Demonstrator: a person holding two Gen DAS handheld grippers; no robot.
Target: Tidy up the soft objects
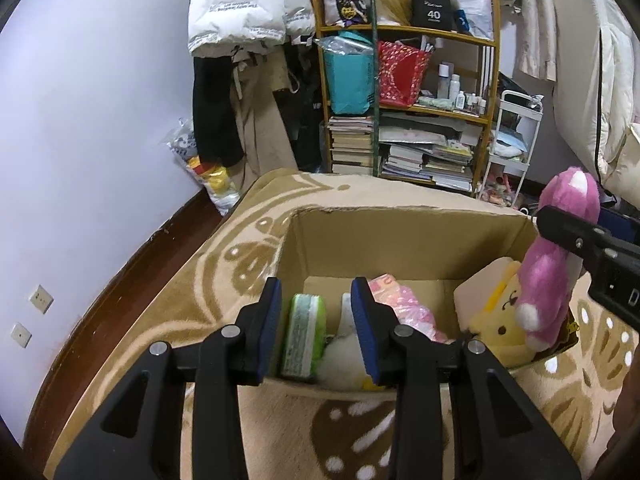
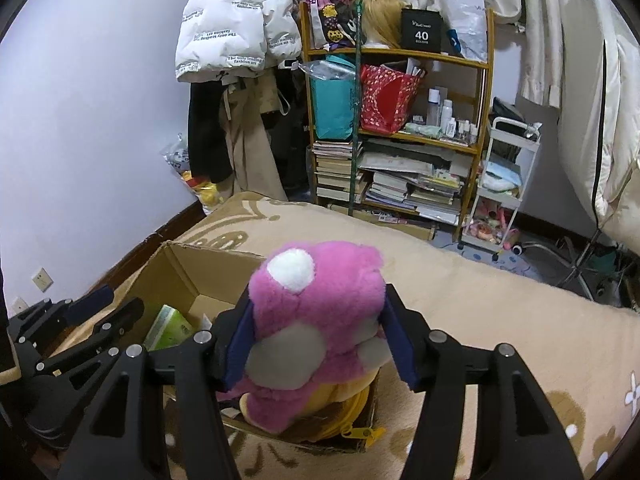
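An open cardboard box (image 1: pixel 400 236) sits on a beige patterned blanket (image 1: pixel 240 248). Inside lie a green tissue pack (image 1: pixel 302 336), a white soft item (image 1: pixel 340 356), a pink wrapped packet (image 1: pixel 408 308) and a yellow plush (image 1: pixel 500 328). My left gripper (image 1: pixel 320 332) is open and empty over the box's near edge. My right gripper (image 2: pixel 320 340) is shut on a pink plush bear (image 2: pixel 316 312) and holds it above the box's right end, over the yellow plush (image 2: pixel 352 396). The bear (image 1: pixel 560 264) and right gripper also show in the left wrist view. The box (image 2: pixel 180 268) and tissue pack (image 2: pixel 168 328) show in the right wrist view.
A wooden shelf (image 1: pixel 408 32) with books, bags and bottles stands behind the bed. Coats (image 1: pixel 248 8) hang to its left, a white trolley (image 1: pixel 516 140) stands to its right. A lilac wall (image 1: pixel 88 120) runs along the left. A bag of toys (image 1: pixel 208 168) lies on the floor.
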